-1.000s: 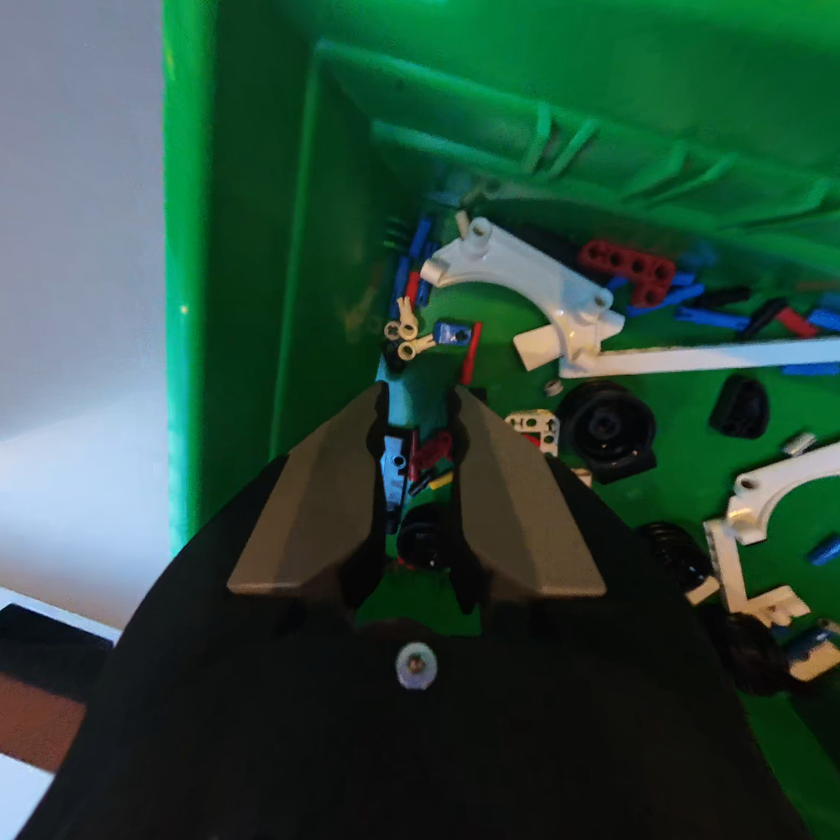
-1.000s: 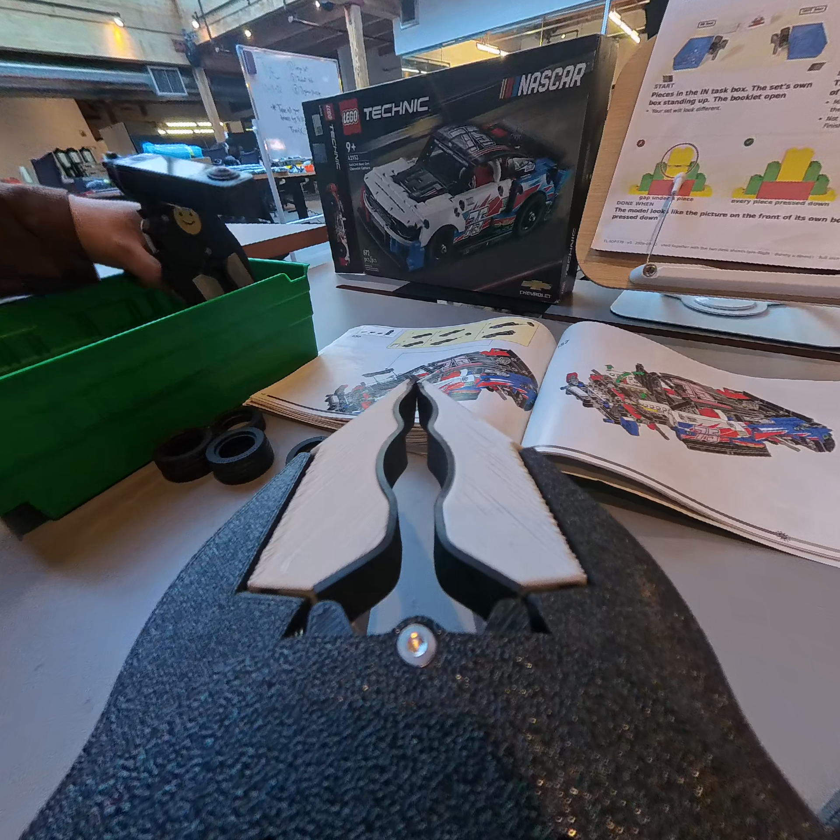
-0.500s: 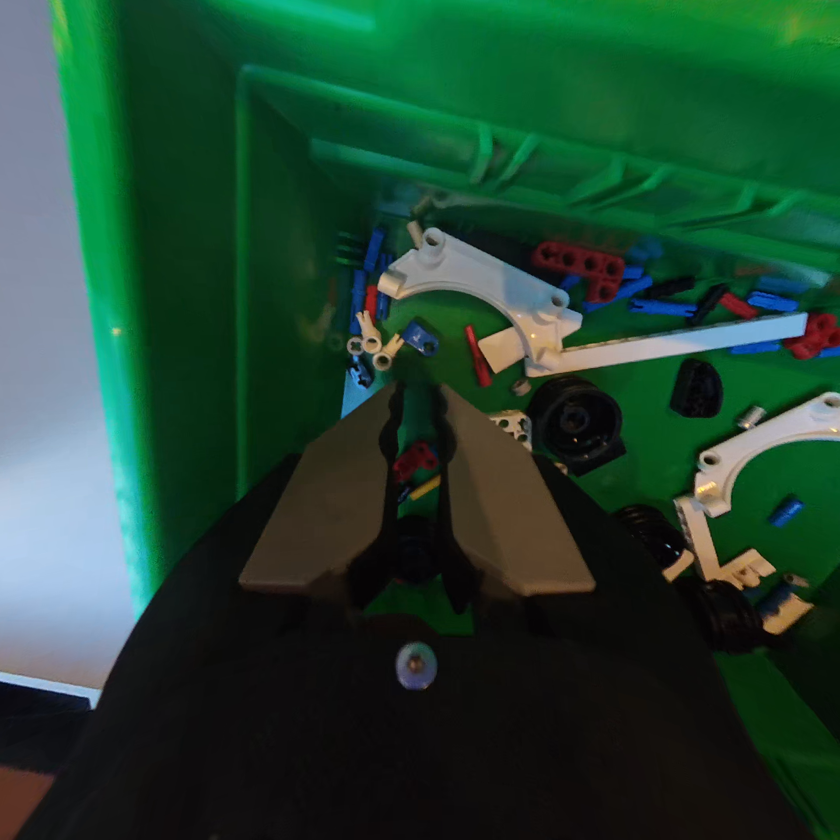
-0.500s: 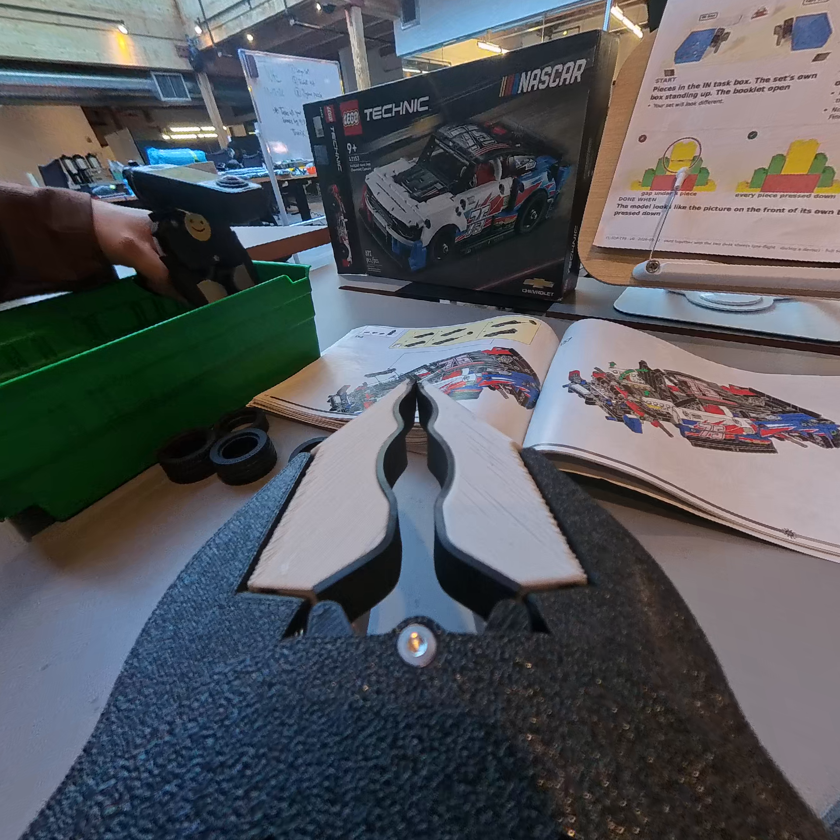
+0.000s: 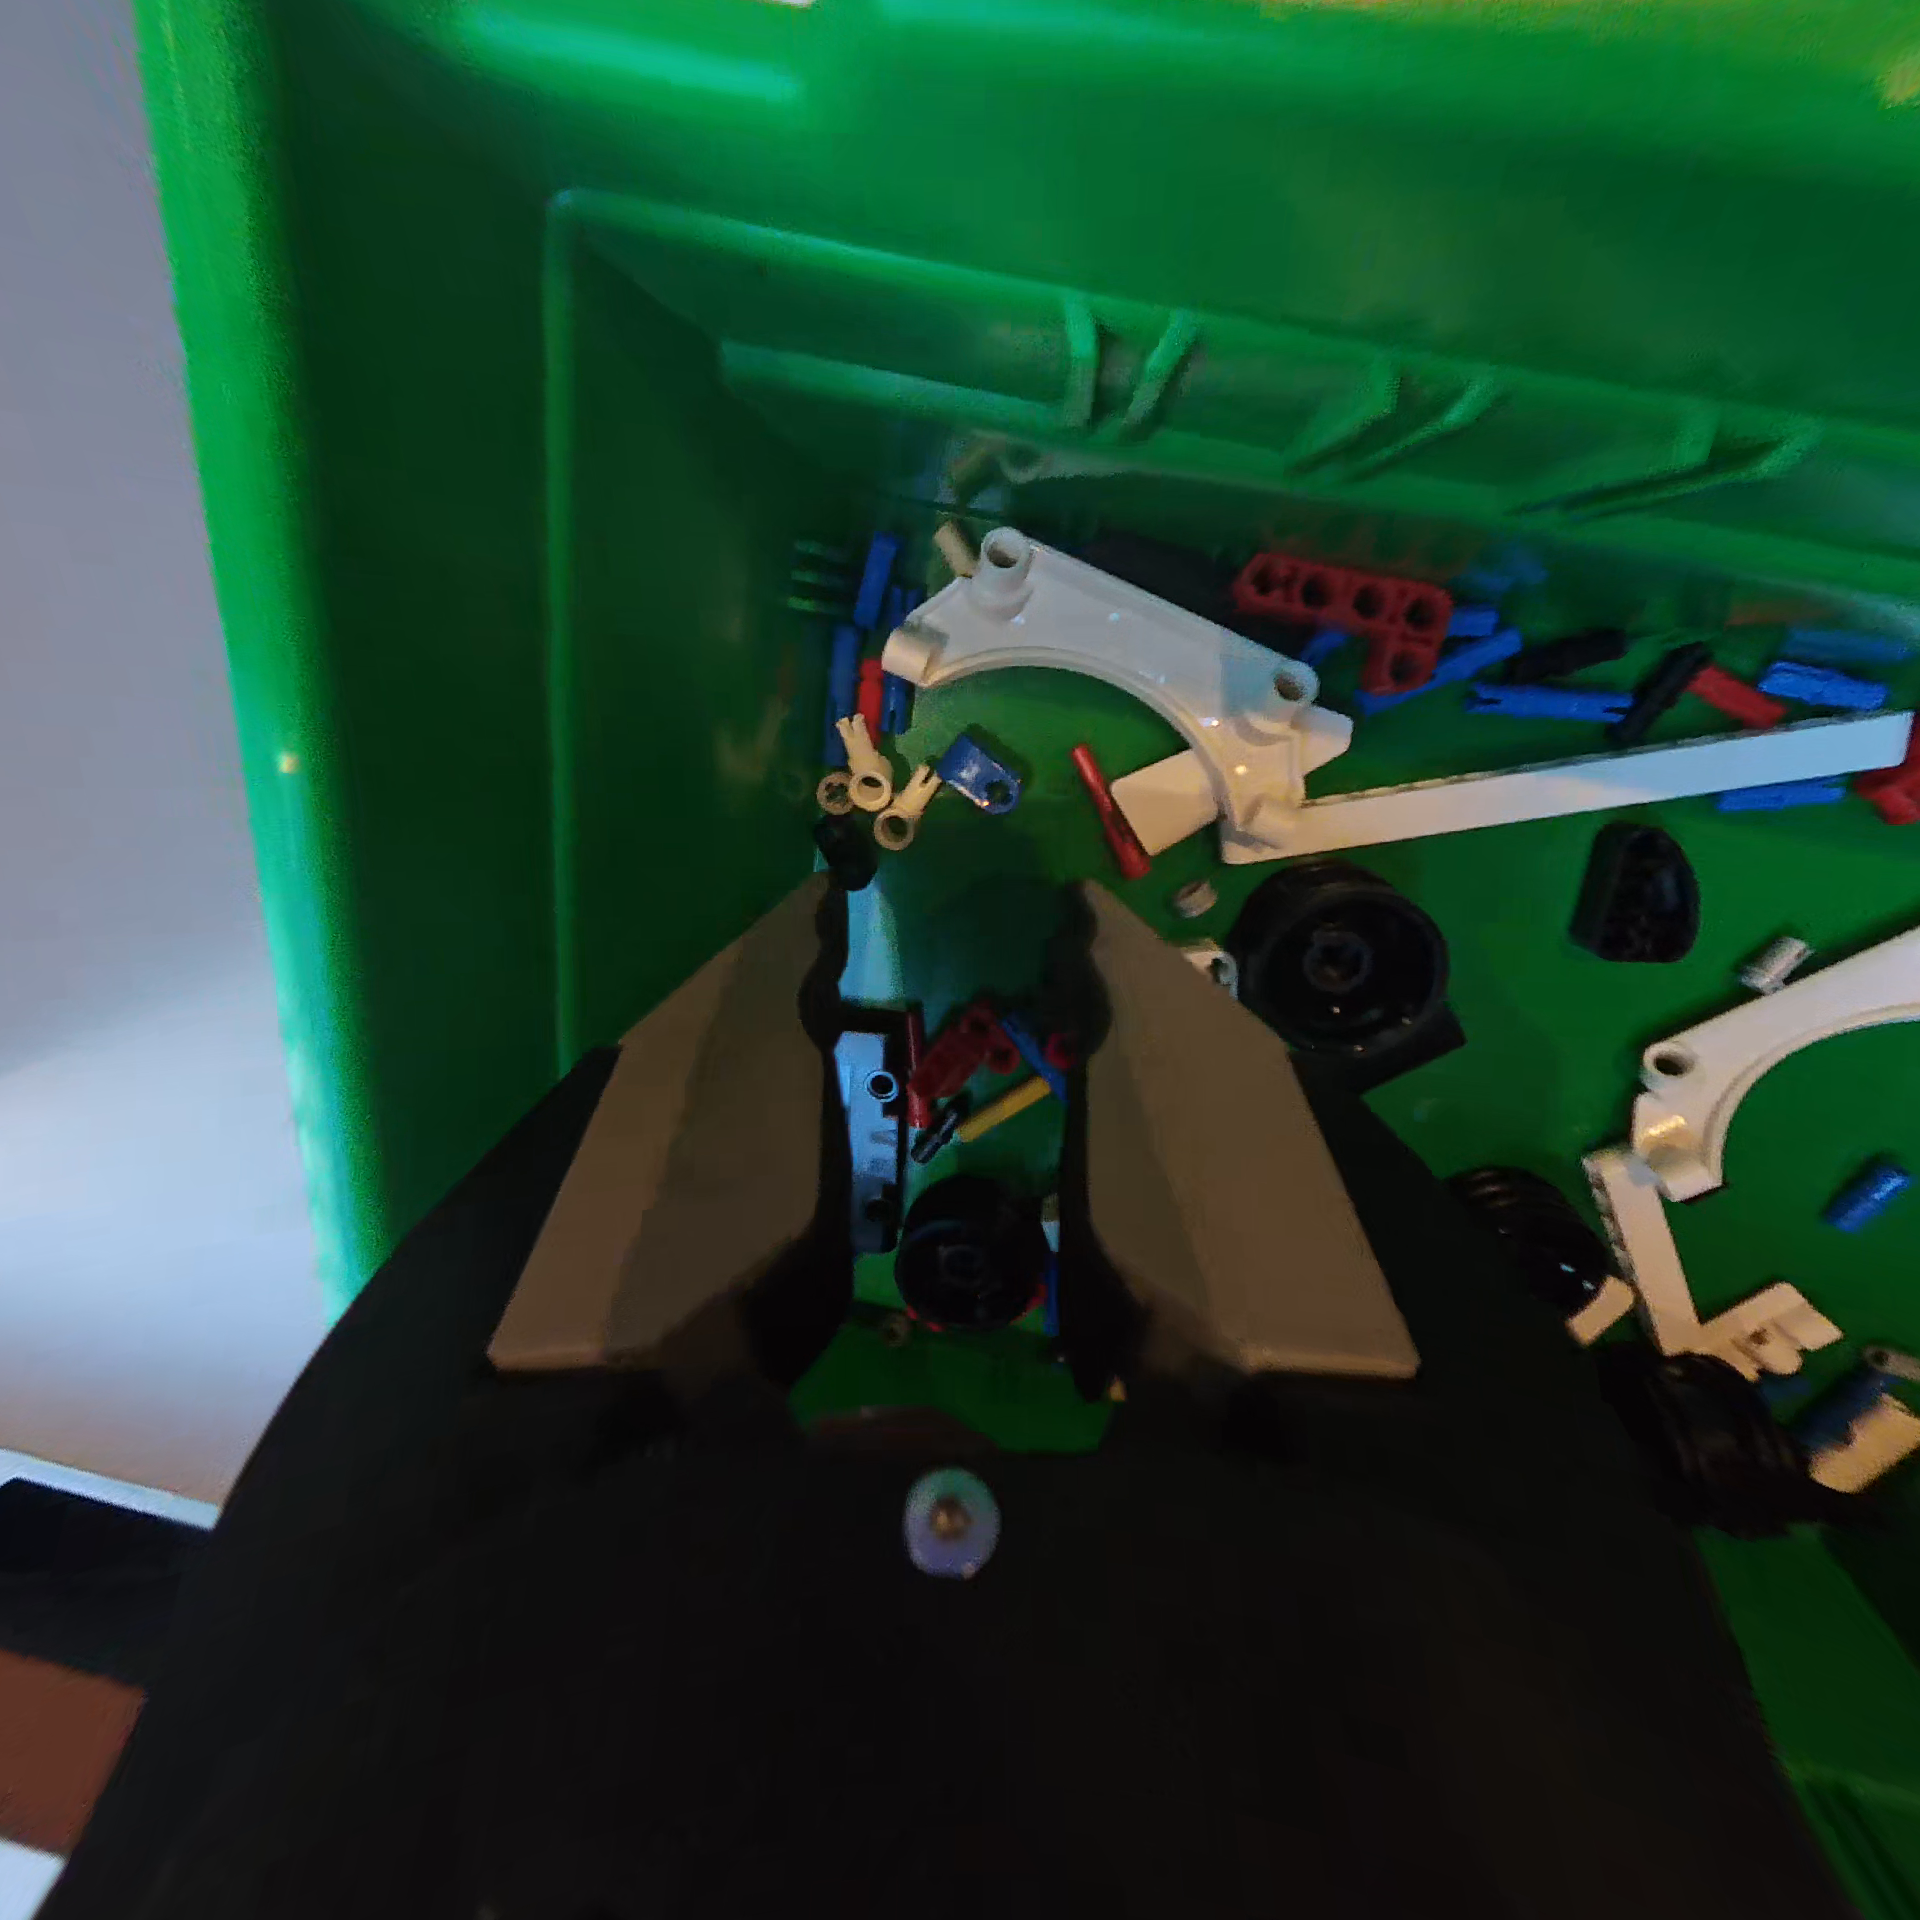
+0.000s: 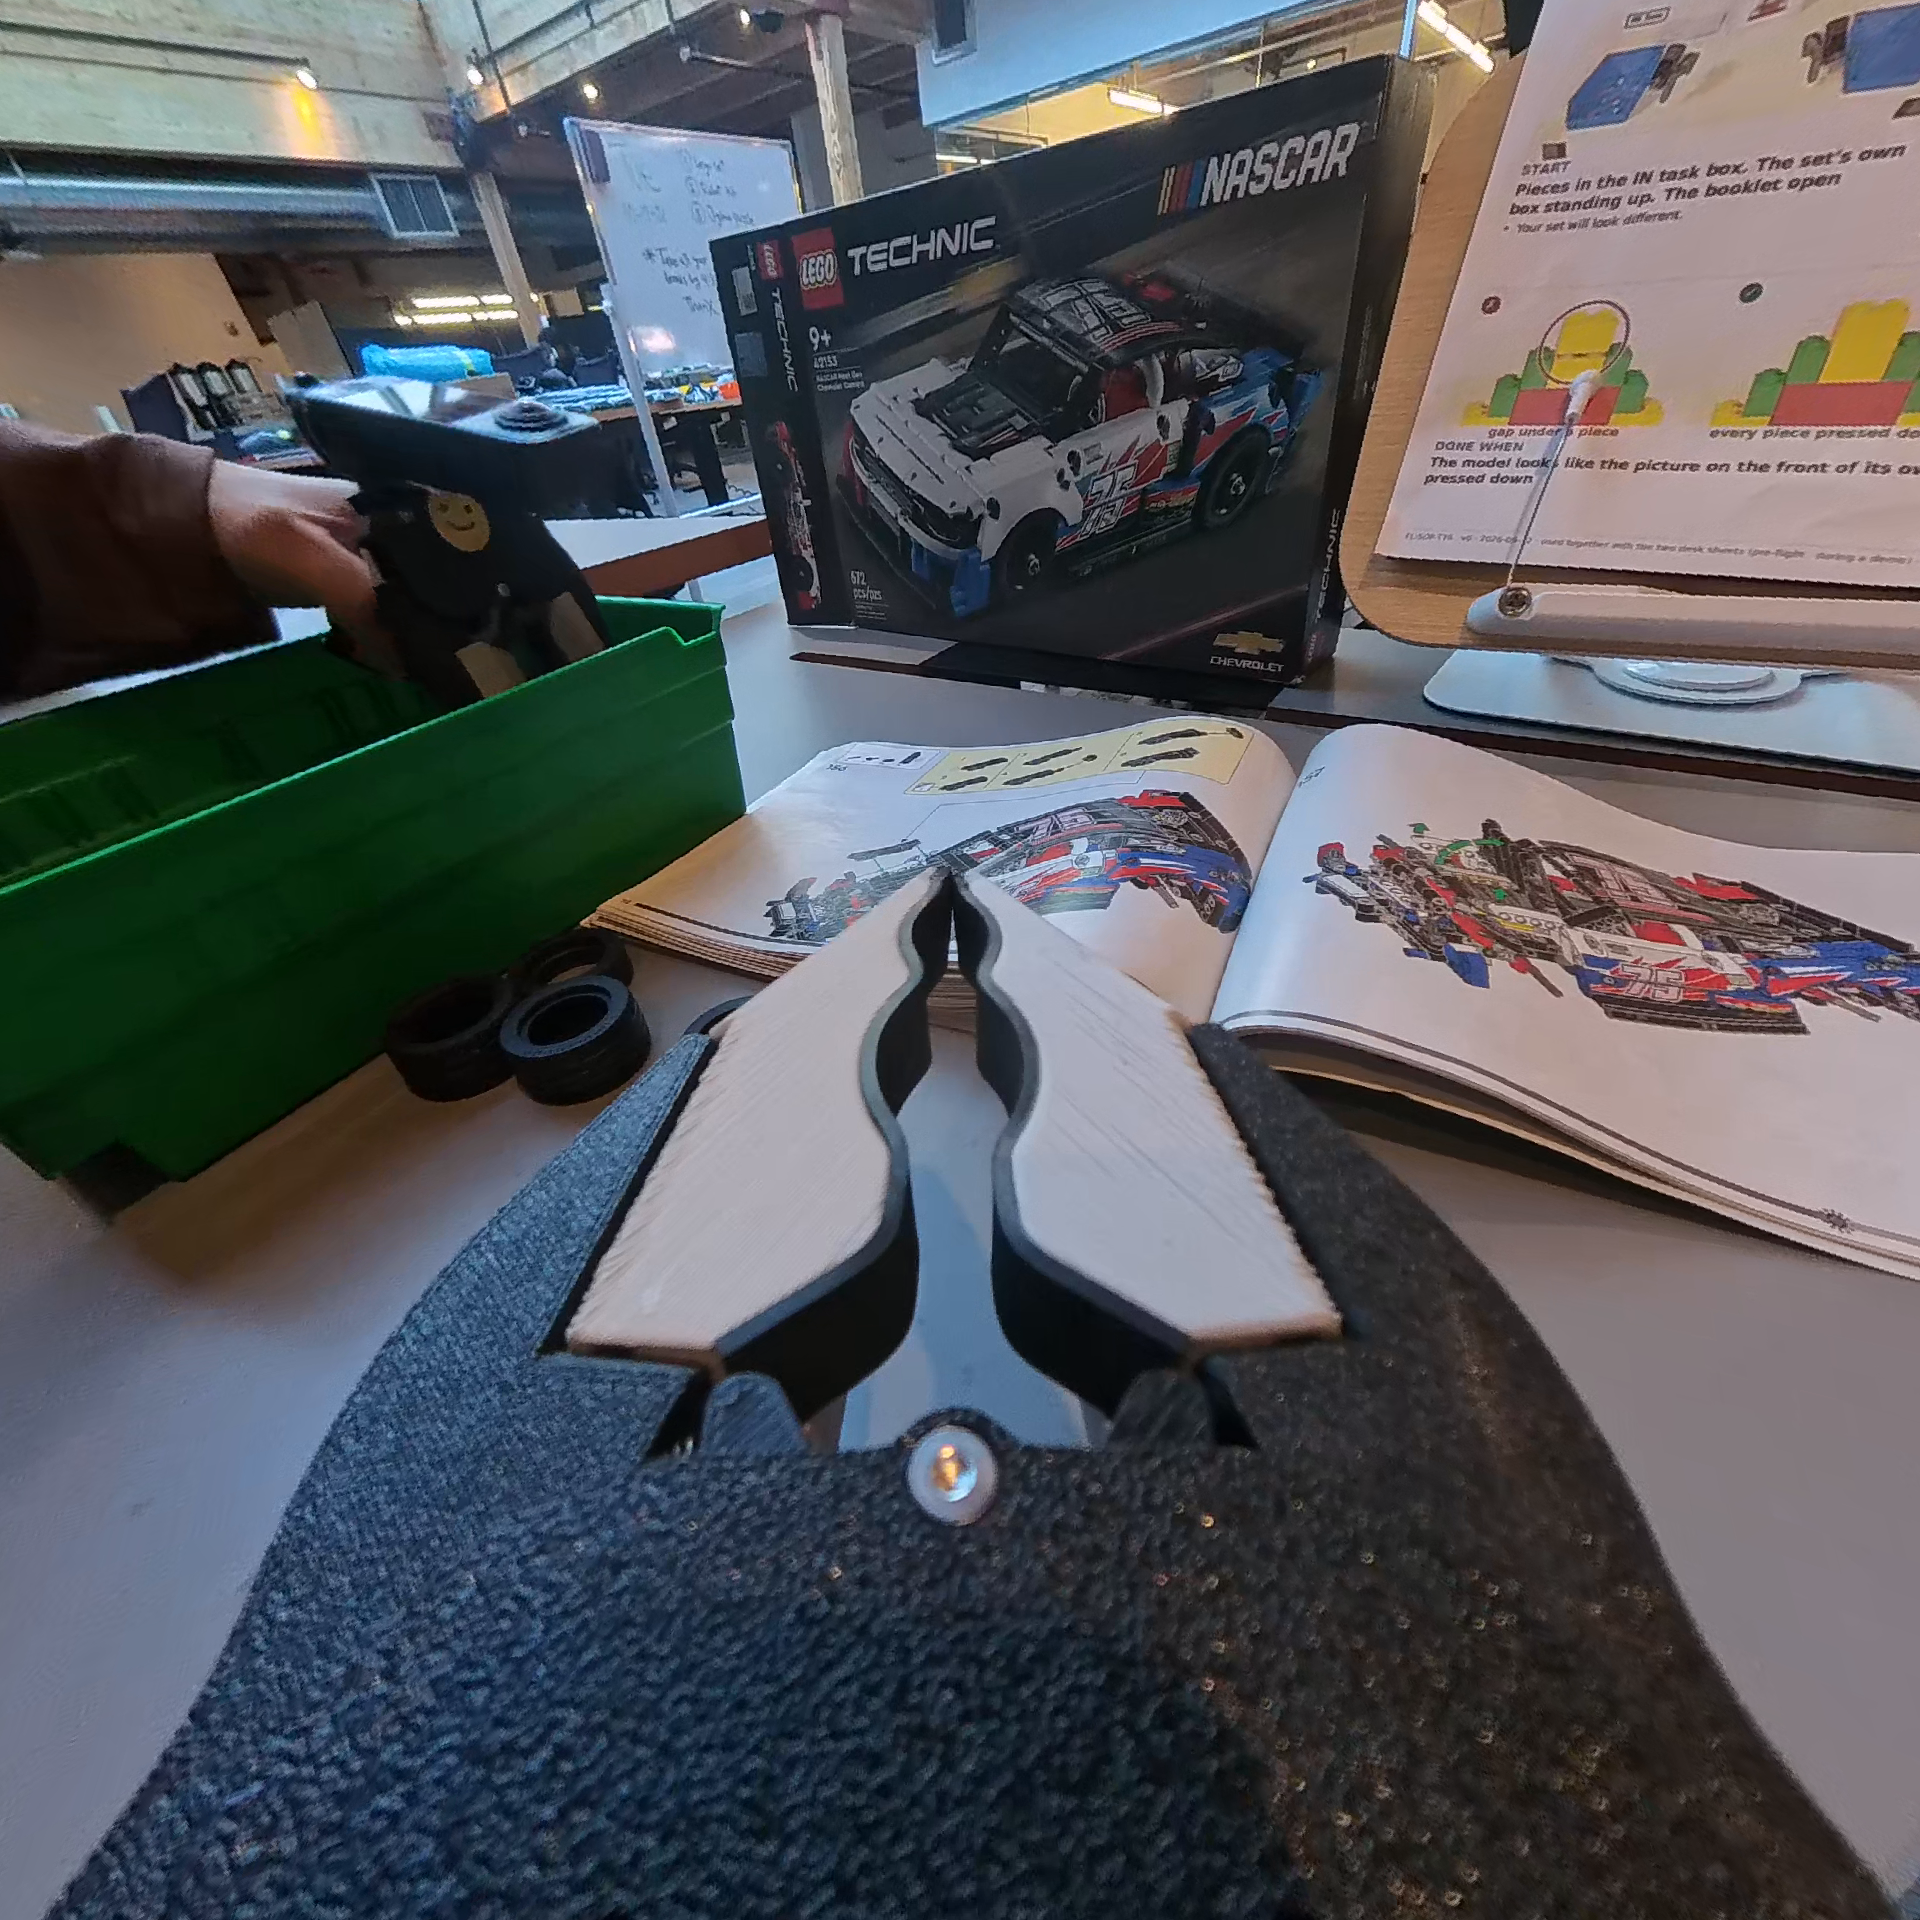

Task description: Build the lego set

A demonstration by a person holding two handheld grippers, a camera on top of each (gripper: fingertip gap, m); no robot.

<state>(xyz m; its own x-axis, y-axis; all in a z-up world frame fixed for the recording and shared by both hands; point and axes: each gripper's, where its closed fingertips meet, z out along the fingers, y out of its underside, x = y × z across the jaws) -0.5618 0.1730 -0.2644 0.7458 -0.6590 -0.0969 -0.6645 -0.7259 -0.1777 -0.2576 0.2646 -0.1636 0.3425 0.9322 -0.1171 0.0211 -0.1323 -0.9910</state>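
- While the left tool point(image 5: 951, 914) hangs inside the green bin point(image 6: 343, 862), its fingers are spread and pinch nothing — under the gap lie a small red connector point(image 5: 961, 1051), a yellow pin point(image 5: 1003, 1107) and a black wheel hub point(image 5: 966, 1257).
- The pieces there are crowded together; I'd judge a careless close could catch two at once, or flick the pin away toward the bin wall.
- Further right in the bin sit a white arch panel point(image 5: 1122, 665) and a larger black wheel point(image 5: 1340, 961), loose and unassembled.
- On the table point(image 6: 208, 1403), just beside the bin, black tyres point(image 6: 520, 1029) rest in a cluster; a sweep of the sleeve could roll them off.
- The open instruction booklet point(image 6: 1403, 935) lies to the right, with the set's box point(image 6: 1060, 416) standing behind it.
- The right tool point(image 6: 951, 883) hovers over the table with its tips pressed together and nothing between them — the build looks barely begun.
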